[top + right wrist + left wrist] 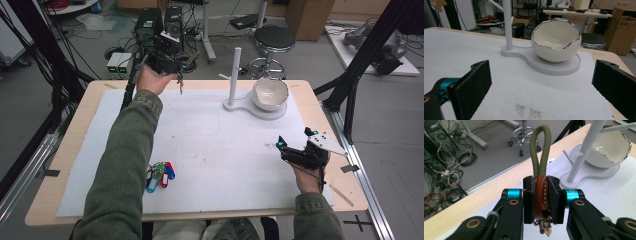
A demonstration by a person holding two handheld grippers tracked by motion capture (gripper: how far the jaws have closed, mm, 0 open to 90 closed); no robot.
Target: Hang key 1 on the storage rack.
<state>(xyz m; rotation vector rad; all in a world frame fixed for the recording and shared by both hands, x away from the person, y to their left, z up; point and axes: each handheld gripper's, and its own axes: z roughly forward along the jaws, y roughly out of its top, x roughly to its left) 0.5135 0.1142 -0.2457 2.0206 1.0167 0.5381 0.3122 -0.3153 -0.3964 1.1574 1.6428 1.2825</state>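
Tabletop w/ white stand (235, 75): my left tool (541, 200) clamps keychain (541, 195), next hang loop on peg; right tool (544, 85) wide open, empty.

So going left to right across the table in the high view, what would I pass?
Bunch of coloured plastic key tags → left gripper clamping a brown leather keychain → white post stand → white eggshell-shaped bowl → open right gripper.

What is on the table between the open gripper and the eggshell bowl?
Nothing: bare white mat between the right gripper and the bowl, in the right gripper view.
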